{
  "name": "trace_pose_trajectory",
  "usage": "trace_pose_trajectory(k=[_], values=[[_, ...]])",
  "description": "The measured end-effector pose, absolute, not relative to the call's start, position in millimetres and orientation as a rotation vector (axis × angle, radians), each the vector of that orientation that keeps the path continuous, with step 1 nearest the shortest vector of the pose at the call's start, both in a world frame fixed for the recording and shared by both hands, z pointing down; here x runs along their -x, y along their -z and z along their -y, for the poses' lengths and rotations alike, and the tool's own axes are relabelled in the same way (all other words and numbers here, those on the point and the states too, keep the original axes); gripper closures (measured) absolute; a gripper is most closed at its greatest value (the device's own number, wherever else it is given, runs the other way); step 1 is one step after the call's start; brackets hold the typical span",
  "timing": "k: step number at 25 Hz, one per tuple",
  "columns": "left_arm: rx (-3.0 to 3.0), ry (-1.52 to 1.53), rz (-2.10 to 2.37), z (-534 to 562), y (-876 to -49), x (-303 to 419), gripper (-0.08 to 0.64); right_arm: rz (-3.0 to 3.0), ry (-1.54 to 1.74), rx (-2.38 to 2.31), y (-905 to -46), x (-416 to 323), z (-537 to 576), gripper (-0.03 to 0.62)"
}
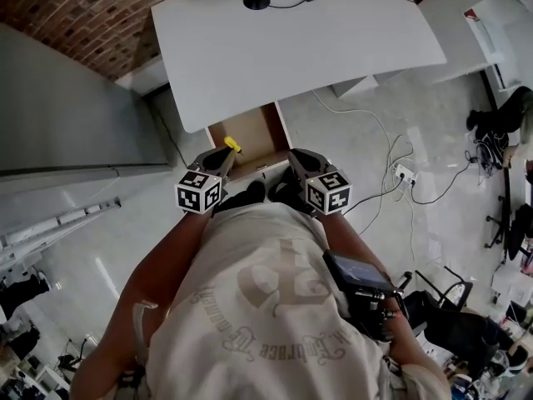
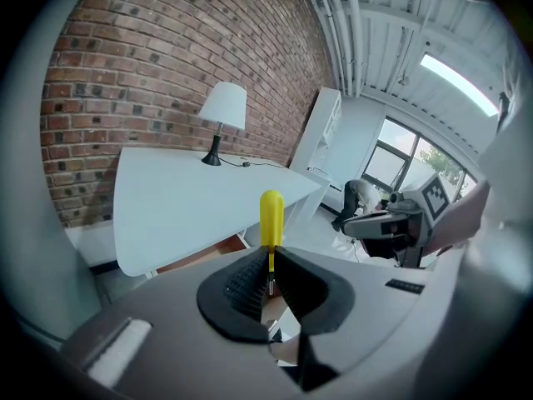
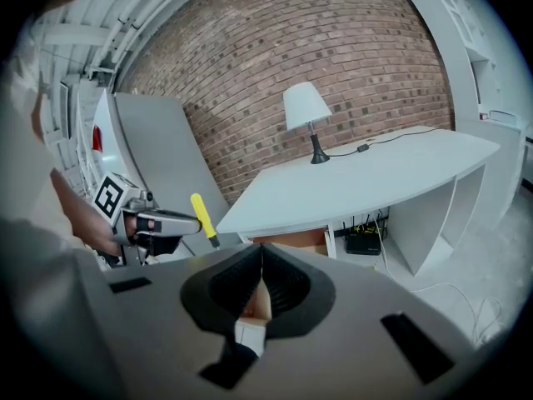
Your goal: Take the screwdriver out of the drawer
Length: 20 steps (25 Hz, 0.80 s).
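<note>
- Plainly, the left gripper (image 2: 269, 255) has its jaws clamped on the thin shaft of the screwdriver (image 2: 271, 217). The yellow handle stands up past the tips.
- The right gripper (image 3: 261, 255) has its jaws pressed together at the tips, with nothing between them.
- Only the left gripper view shows the pads on the shaft. The right gripper view shows the tool from the side, tilted with the handle up and held in the air by the left gripper.
- The head view shows the two grippers side by side at the front edge of the open drawer (image 1: 250, 132). There the screwdriver is only a small yellow spot over the drawer's wooden bottom, and its height cannot be told.
- The drawer hangs under a white desk (image 1: 291, 40).
- Both gripper views show a whole lamp (image 3: 306, 111) on the desk, against a brick wall (image 2: 166, 57). The head view cuts off most of its shade.
- Only the head view shows cables (image 1: 391, 152) on the floor, right of the drawer.
</note>
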<state>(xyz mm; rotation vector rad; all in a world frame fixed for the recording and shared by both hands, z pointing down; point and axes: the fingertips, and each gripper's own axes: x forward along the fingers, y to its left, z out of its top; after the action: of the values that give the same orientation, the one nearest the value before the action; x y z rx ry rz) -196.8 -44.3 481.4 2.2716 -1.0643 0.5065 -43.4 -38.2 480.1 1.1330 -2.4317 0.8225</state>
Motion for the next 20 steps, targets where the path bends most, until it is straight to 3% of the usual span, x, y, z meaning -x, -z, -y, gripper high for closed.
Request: trace_pose_trajectory(k=[20], values=[[-2.361,-0.373,1.089,51.9,-424.9,223.1,0.539,2.561,-0.633,-1.056,-413.8,80.0,84.3,0.586]])
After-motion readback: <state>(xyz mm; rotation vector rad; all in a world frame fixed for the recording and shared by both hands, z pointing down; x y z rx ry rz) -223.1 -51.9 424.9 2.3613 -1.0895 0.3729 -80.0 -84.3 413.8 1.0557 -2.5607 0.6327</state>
